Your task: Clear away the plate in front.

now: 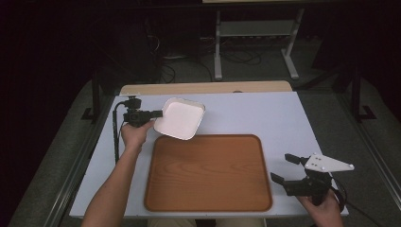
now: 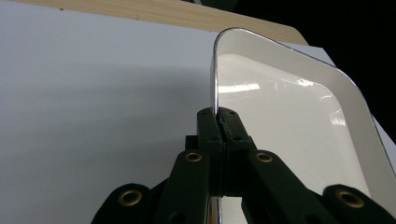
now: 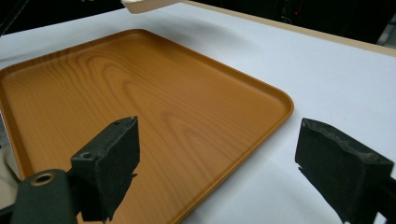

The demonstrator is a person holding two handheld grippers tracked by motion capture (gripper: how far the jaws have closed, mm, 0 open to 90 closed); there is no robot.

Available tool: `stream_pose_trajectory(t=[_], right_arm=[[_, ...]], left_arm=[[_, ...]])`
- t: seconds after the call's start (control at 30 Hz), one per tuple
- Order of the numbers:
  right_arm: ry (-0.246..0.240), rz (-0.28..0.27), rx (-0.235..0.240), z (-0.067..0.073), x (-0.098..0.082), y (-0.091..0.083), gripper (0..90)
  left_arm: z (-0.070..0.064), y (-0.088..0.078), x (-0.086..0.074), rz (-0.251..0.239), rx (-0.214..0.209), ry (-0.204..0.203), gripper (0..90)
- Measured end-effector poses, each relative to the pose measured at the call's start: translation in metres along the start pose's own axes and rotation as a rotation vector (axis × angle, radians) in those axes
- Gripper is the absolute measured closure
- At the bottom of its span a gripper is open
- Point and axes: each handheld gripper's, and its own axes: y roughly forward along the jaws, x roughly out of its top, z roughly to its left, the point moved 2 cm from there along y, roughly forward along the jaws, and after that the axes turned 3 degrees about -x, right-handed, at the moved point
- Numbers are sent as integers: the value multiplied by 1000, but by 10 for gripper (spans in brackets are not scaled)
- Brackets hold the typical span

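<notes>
Here the left gripper [image 1: 158, 113] is clenched on the rim of a white square dish [image 1: 180, 118], its two black jaws pressed together over the dish's thin edge, as the left gripper view shows up close [image 2: 223, 122]. Taking the wooden tray [image 1: 208, 172] as the landmark, the dish [image 2: 299, 121] is held tilted in the air just beyond the tray's far left corner, over the white table [image 1: 265, 113]. The right gripper [image 1: 283, 170] hangs just off the tray's near right corner, released, its jaws standing wide apart with nothing between them [image 3: 215, 158]. The tray [image 3: 140, 107] is bare. No brand, label or writing can be read on the dish, the tray or the grippers.
</notes>
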Motion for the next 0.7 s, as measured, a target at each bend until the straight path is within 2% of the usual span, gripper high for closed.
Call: stream_pose_trajectory(t=[0.7], right_arm=[[-7,-1,-1,3,1,-1,132]], left_arm=[[-15,-15,-33,22,-32,4,892]])
